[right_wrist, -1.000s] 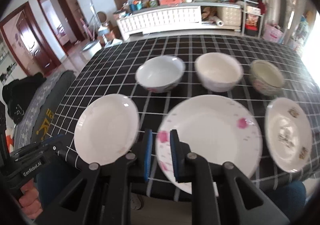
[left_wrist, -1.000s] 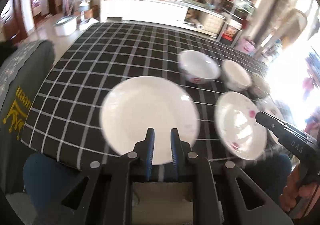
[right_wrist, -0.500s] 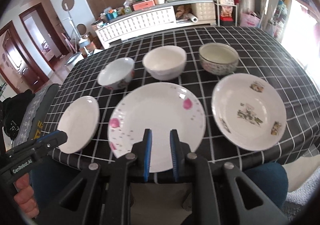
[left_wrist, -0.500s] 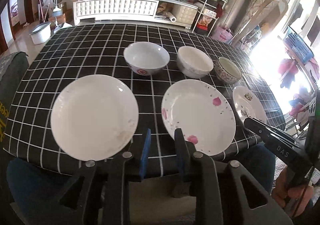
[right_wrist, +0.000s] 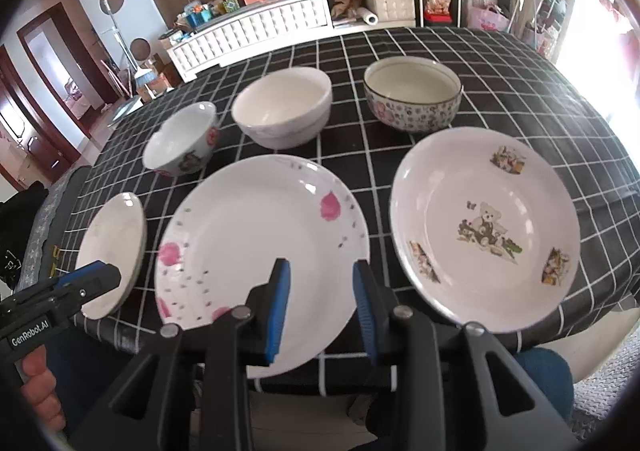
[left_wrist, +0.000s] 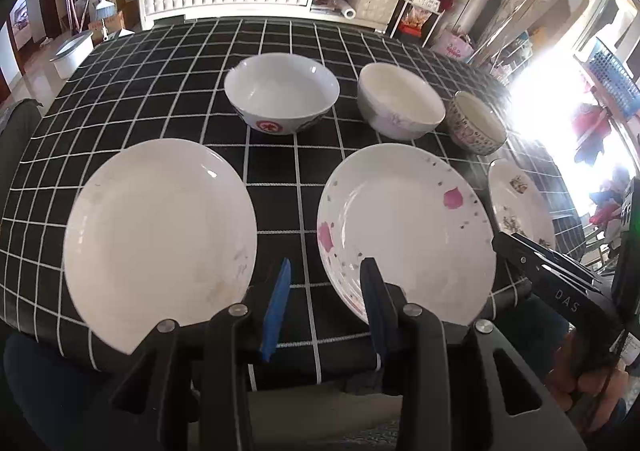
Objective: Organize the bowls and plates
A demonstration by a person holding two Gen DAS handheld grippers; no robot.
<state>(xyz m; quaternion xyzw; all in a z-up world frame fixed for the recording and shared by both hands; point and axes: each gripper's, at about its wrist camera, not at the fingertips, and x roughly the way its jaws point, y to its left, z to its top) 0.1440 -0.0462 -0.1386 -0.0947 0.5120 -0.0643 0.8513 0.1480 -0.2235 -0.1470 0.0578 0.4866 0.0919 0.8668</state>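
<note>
Left tongs (left_wrist: 325, 305) hang over the desk's near edge, jaws part open after just widening, nothing between them. The plain plate (left_wrist: 160, 239) lies at 10 o'clock from them, the pink-spotted plate (left_wrist: 404, 235) at 2 o'clock, its near rim just behind the right pad.

Right tongs (right_wrist: 318, 307) are also part open, jaws just widened, empty; the pink-spotted plate's near rim shows between and behind the pads, no contact seen. The bear plate (right_wrist: 484, 235) sits at 2 o'clock.

Farther, at 12 o'clock, three bowls stand in a row on the checked desk (left_wrist: 160, 63): red-marked bowl (left_wrist: 281, 99), white bowl (left_wrist: 400, 107), flowered bowl (left_wrist: 476, 129).

Readable: "GenRobot.AI" on the left tongs in the right view, "DAS" on the right tongs in the left view.
</note>
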